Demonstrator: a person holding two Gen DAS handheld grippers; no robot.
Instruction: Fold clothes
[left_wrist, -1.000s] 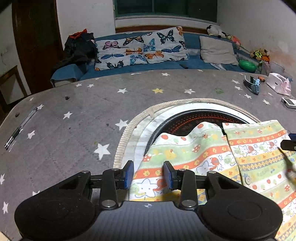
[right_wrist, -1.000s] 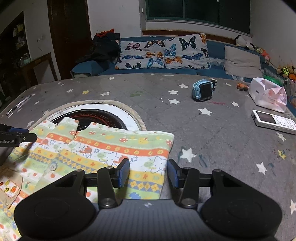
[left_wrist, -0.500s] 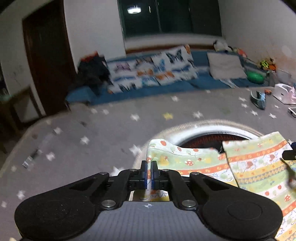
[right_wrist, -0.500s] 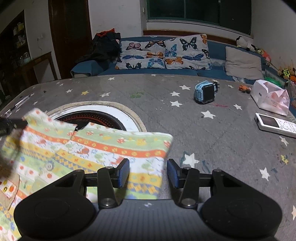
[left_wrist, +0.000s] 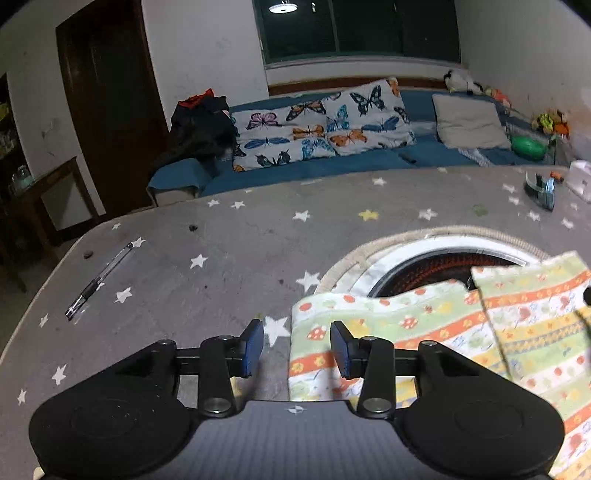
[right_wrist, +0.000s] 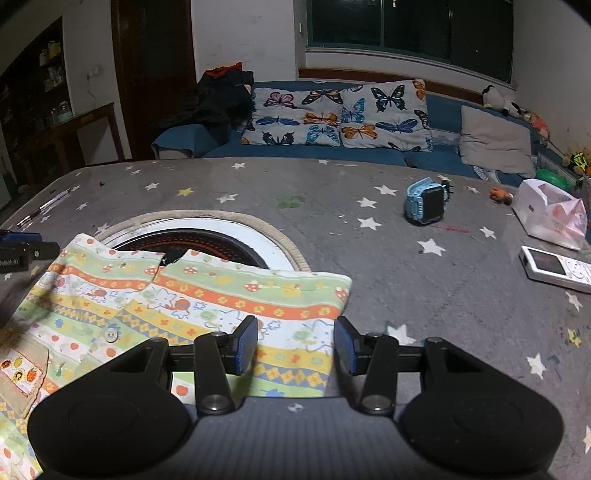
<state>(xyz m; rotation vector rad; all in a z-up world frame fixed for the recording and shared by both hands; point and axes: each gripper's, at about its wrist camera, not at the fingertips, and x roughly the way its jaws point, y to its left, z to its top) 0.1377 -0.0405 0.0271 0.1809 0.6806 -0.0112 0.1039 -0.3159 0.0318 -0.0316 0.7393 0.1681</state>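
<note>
Star-print cloth-covered table (left_wrist: 221, 266), round opening (right_wrist: 192, 240) ahead of both grippers. Patterned shirt (right_wrist: 207, 295) lies spread flat, its top edge overlapping the opening. Left gripper (left_wrist: 297, 345): jaws spread, the shirt's left edge lying between them, nothing pinched. Right gripper (right_wrist: 295, 343): jaws spread over the shirt's right edge, nothing pinched. Judgement: folding barely started; the shirt looks largely unfolded, both side folds and final fold remain.

Child's cotton garment (right_wrist: 207, 302), pale green with orange, yellow and white cartoon-print stripes: lying flat on grey star-patterned cloth, its 12 o'clock edge overlapping a round opening.
</note>
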